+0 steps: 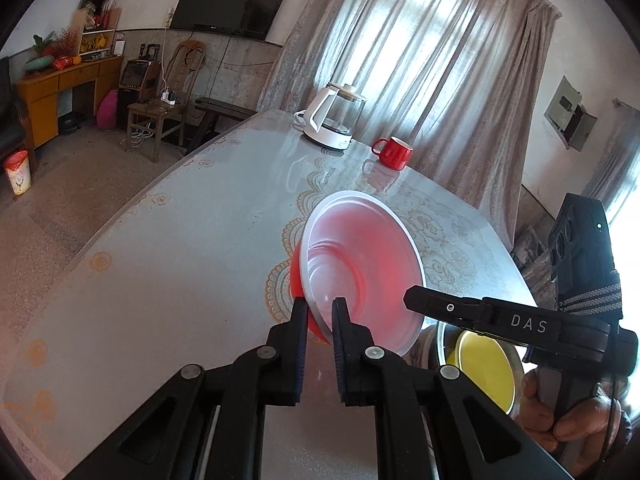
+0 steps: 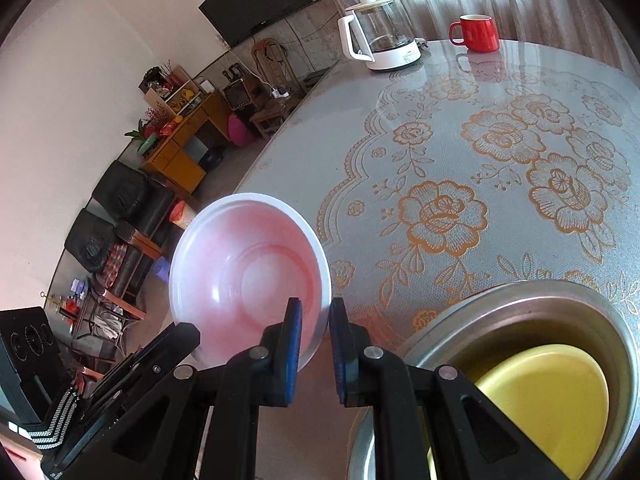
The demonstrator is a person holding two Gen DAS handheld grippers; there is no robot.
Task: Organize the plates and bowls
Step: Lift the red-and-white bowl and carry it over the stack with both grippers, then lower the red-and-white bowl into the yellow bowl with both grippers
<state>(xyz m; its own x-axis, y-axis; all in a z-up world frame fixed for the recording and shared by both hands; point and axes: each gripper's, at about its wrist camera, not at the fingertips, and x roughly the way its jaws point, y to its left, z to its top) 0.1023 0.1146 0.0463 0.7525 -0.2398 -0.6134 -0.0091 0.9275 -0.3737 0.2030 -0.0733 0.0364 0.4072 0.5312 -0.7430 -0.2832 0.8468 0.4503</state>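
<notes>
A bowl (image 1: 360, 252) (image 2: 248, 268), white inside and red outside, hangs tilted above the table with both grippers on its rim. My left gripper (image 1: 320, 312) is shut on the rim's near edge, which passes between its pads. My right gripper (image 2: 316, 314) is shut on the rim's opposite side, and its tip (image 1: 412, 298) shows from the side in the left wrist view. The left gripper's tip (image 2: 188, 334) shows low on the left in the right wrist view. A yellow bowl (image 1: 484, 372) (image 2: 548, 400) lies inside a metal basin (image 1: 442, 340) (image 2: 500, 300) close beside the held bowl.
The table (image 1: 180, 260) (image 2: 440, 140) has a grey cloth with orange flowers. A white and glass kettle (image 1: 332, 120) (image 2: 380, 36) and a red mug (image 1: 394, 152) (image 2: 476, 32) stand at its far end. Its left edge drops to the floor.
</notes>
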